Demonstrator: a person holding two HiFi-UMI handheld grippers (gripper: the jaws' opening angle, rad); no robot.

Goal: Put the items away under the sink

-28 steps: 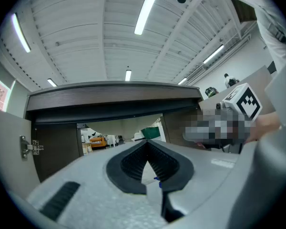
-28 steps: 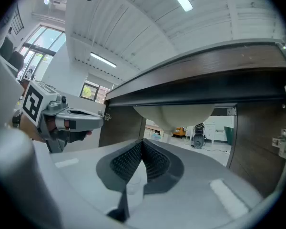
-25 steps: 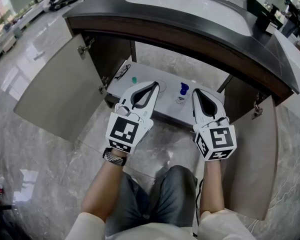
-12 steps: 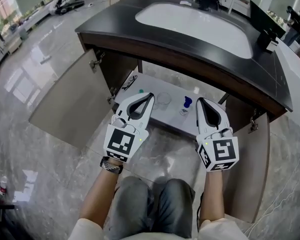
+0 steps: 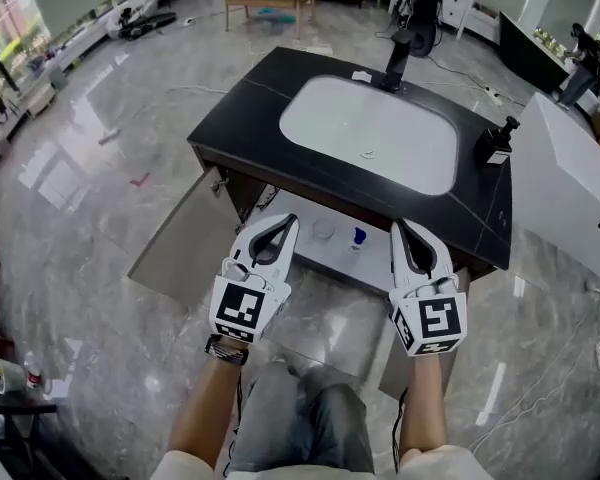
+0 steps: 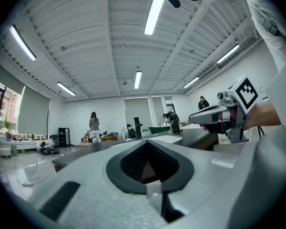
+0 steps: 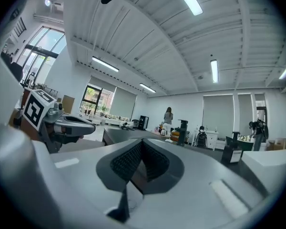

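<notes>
Head view: white left gripper (image 5: 288, 220) and white right gripper (image 5: 401, 227) side by side, well apart, both pointing toward the open cabinet below the glossy black worktop (image 5: 242, 126). Left gripper view: jaws pressed together at the tips, nothing pinched, only the teardrop gap behind the tips. Right gripper view: same, jaws pressed together, nothing between them. Each gripper visible in the other's view, off to one side, marker cube on the back end. Task items on the white shelf (image 5: 315, 260) under the white oval sink basin (image 5: 370, 133): clear glass tumbler (image 5: 324, 230) upright, small blue-topped item (image 5: 359, 236) just beside it on the right; too small to say what the blue one is. Both items between the two gripper tips in the head view, apart from either gripper. Something dark at the shelf's left end, too small to identify. Left cabinet door, flat grey-beige panel (image 5: 185, 253), swung wide open over the glossy grey marble floor (image 5: 90, 218). Tall black faucet (image 5: 394, 60) at the far rim of the basin, black pump dispenser (image 5: 495, 144) near the worktop's right corner. Grey-trousered knees (image 5: 300, 418) at the bottom of the head view, directly behind the grippers.
</notes>
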